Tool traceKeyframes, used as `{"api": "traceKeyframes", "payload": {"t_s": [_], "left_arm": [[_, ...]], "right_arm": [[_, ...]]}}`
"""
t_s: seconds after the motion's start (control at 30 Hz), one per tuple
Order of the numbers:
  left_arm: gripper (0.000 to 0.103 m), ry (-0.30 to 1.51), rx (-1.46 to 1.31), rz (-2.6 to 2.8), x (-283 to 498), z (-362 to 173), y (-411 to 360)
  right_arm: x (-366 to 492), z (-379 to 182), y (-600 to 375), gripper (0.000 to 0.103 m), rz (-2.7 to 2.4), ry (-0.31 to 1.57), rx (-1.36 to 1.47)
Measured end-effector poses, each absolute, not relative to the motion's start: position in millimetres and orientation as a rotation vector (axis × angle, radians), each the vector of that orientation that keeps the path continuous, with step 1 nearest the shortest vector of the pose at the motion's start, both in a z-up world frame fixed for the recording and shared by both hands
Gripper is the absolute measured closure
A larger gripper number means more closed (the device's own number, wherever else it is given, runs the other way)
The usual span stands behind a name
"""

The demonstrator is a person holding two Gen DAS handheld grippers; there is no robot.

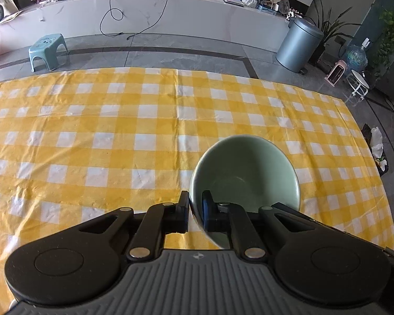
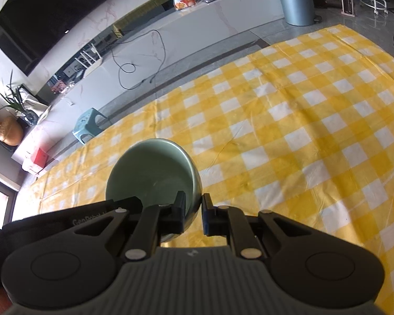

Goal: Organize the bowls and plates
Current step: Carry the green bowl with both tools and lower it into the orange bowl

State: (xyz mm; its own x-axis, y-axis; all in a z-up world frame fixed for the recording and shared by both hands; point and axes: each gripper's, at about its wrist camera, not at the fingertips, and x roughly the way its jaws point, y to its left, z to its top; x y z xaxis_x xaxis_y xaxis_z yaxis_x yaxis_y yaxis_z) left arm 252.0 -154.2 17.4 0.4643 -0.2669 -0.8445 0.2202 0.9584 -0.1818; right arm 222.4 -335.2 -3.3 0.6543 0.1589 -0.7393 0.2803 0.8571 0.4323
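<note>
A pale green bowl [image 1: 245, 173] hangs above the yellow checked tablecloth [image 1: 92, 136], and my left gripper [image 1: 195, 204] is shut on the left part of its rim, one finger outside the wall and one inside. In the right wrist view a green bowl [image 2: 152, 173] is likewise lifted off the cloth [image 2: 302, 131]. My right gripper [image 2: 193, 207] is shut on the right part of that rim, the left finger inside the bowl. Both bowls look empty. I cannot tell whether the two views show one bowl or two. No plates are in view.
Beyond the table's far edge lie a grey tiled floor, a small teal stool [image 1: 48, 50], a grey lidded bin [image 1: 299, 44] and a long white counter [image 1: 149, 13] with a trailing black cable. A dark screen [image 2: 39, 13] hangs on the wall.
</note>
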Motion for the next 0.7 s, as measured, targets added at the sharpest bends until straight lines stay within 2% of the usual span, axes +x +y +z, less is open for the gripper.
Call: {"api": "traceKeyframes", "payload": {"t_s": [0.43, 0.7], "left_arm": [[0.093, 0.961, -0.096, -0.276, 178, 69, -112], [0.092, 0.935, -0.145, -0.265, 125, 70, -81]], "right_arm": [[147, 42, -305, 0.095, 0.026, 0.784, 0.610], [89, 46, -275, 0.095, 0.069, 0.741, 0.571]]}}
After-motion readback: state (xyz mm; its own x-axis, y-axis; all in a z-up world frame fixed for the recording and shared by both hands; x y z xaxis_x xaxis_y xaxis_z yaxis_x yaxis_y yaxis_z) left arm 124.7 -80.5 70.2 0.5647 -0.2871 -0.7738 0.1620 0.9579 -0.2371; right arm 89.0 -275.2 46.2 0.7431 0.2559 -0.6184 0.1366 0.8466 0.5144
